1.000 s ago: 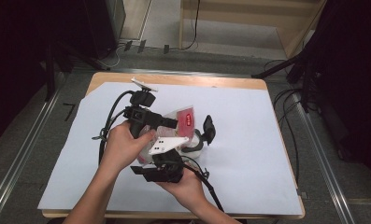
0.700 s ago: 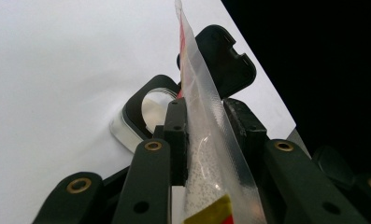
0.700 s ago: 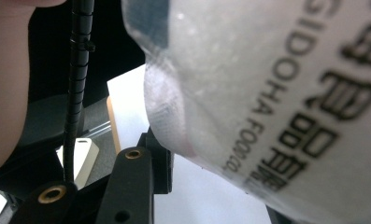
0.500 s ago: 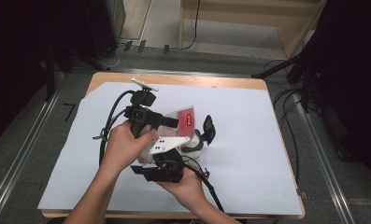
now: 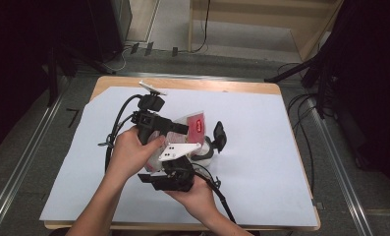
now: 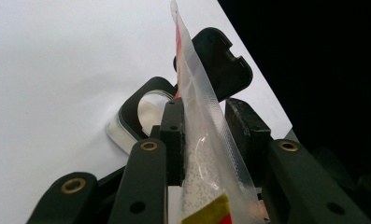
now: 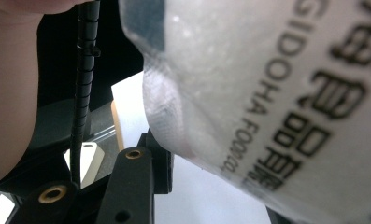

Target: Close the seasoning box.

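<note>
A clear plastic bag [image 5: 194, 124] with a red label and white grains hangs tilted above a small clear container [image 5: 206, 149] whose black lid [image 5: 219, 134] stands flipped up. My left gripper [image 5: 181, 129] is shut on the bag's sealed upper edge. In the left gripper view the bag [image 6: 198, 102] runs between the jaws, with the container [image 6: 143, 109] and its lid [image 6: 222, 60] just beyond. My right gripper [image 5: 177, 163] holds the bag's lower end from below. In the right gripper view the printed bag [image 7: 267, 93] sits very close and hides one jaw of the right gripper [image 7: 216, 186].
White paper [image 5: 261, 147] covers the wooden table [image 5: 222, 85]. Black cables [image 5: 115, 129] trail off both grippers toward the person's forearms. Metal rails [image 5: 330, 162] run along the table's left and right sides, and the floor lies beyond the far edge.
</note>
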Demonstrator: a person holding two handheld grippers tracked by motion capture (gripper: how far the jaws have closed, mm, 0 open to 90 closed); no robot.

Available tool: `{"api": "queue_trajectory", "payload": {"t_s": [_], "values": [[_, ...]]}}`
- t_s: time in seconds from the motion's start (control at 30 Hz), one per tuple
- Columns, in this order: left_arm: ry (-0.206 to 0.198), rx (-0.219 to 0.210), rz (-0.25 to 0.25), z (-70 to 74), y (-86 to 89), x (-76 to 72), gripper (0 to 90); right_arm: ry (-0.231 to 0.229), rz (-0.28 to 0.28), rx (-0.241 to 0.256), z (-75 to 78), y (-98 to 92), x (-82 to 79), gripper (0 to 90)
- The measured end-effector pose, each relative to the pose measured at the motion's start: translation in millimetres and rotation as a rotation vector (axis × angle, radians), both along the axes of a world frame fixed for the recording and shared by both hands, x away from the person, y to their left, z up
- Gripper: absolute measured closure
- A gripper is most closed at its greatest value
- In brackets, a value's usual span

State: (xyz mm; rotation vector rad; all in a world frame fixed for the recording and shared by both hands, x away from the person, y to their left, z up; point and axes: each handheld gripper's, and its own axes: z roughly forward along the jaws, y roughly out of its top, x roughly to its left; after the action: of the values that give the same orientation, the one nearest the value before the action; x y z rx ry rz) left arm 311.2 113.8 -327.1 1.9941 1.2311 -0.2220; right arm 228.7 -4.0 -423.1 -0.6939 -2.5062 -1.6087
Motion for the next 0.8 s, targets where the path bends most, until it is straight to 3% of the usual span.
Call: {"api": "queue_trajectory", "payload": {"t_s": [0.8], "values": [[-0.006, 0.009, -0.008, 1.3, -4.8, -0.6, 70.4, 0.014, -0.008, 0.007, -0.4, -1.6, -0.5, 63.6]]}}
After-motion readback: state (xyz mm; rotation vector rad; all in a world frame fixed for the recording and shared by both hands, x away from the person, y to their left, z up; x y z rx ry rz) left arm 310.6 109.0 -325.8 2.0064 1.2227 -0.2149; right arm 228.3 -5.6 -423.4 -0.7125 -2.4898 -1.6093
